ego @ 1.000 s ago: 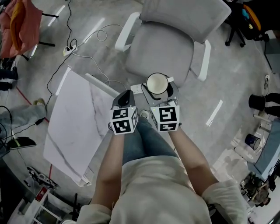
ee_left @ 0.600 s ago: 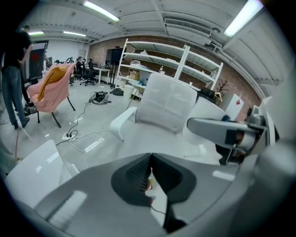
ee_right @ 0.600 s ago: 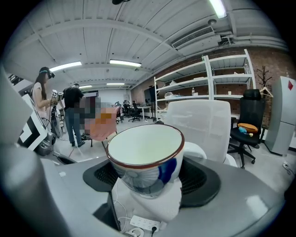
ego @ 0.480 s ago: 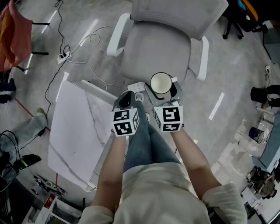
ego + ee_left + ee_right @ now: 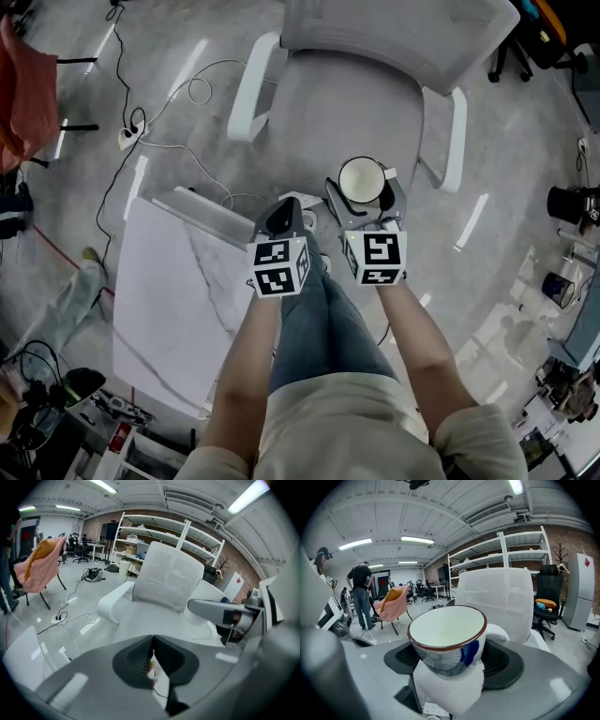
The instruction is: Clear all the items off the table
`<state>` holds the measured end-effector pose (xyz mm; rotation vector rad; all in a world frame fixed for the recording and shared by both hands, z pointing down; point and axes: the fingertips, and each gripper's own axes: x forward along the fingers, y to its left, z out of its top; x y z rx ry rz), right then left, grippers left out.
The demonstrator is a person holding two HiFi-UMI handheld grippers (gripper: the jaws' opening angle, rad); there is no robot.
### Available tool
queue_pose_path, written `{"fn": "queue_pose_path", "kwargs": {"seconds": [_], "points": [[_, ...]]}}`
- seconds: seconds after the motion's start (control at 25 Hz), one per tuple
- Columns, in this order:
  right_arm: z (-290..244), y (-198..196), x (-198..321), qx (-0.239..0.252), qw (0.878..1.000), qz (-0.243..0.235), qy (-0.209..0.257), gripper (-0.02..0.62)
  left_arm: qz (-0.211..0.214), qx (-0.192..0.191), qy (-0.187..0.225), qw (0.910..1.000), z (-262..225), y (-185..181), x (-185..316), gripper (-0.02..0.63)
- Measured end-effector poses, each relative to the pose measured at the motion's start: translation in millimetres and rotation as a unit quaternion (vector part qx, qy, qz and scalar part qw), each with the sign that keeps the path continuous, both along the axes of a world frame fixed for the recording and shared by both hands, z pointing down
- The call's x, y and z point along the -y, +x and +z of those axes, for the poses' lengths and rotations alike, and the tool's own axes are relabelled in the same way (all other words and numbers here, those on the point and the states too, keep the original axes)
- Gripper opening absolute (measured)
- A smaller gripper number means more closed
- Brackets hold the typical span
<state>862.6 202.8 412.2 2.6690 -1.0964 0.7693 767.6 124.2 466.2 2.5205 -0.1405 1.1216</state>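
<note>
A white cup [image 5: 362, 177] with a brown rim and blue pattern sits upright between the jaws of my right gripper [image 5: 365, 195], which is shut on it. In the right gripper view the cup [image 5: 447, 638] fills the middle and the right gripper [image 5: 448, 667] clamps its lower body. My left gripper [image 5: 284, 216] is beside it on the left, shut with nothing in it; its jaws meet in the left gripper view [image 5: 153, 659]. Both hover at the front edge of a white office chair [image 5: 349, 94]. The white marble table [image 5: 173, 300] lies to the lower left.
A power strip [image 5: 130, 137] and loose cables [image 5: 202, 86] lie on the floor left of the chair. A chair draped with orange cloth [image 5: 41, 564] stands far left. A person [image 5: 361, 597] stands in the background. Metal shelves [image 5: 154, 534] line the back wall.
Both grippers have moved forward and lower together, close to the chair's front edge. The cup has stayed in the right gripper. The left jaws have stayed shut.
</note>
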Motion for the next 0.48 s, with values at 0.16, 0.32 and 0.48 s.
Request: {"fn": "queue_pose_path", "kwargs": {"seconds": [0.16,0.32,0.48], "points": [[25,18,10,0.003,1.0,0.001,-0.005,0.388,0.005,0.005,-0.003,1.0,23,19,11,0.009],[47,35,17,0.005,1.0,0.004,-0.009,0.388,0.011,0.007,-0.007,0.9999,43,37,18,0.009],[67,50,21,0.008,1.0,0.012,-0.012,0.388,0.019,0.01,-0.01,0.9997,63,54,23,0.009]]}}
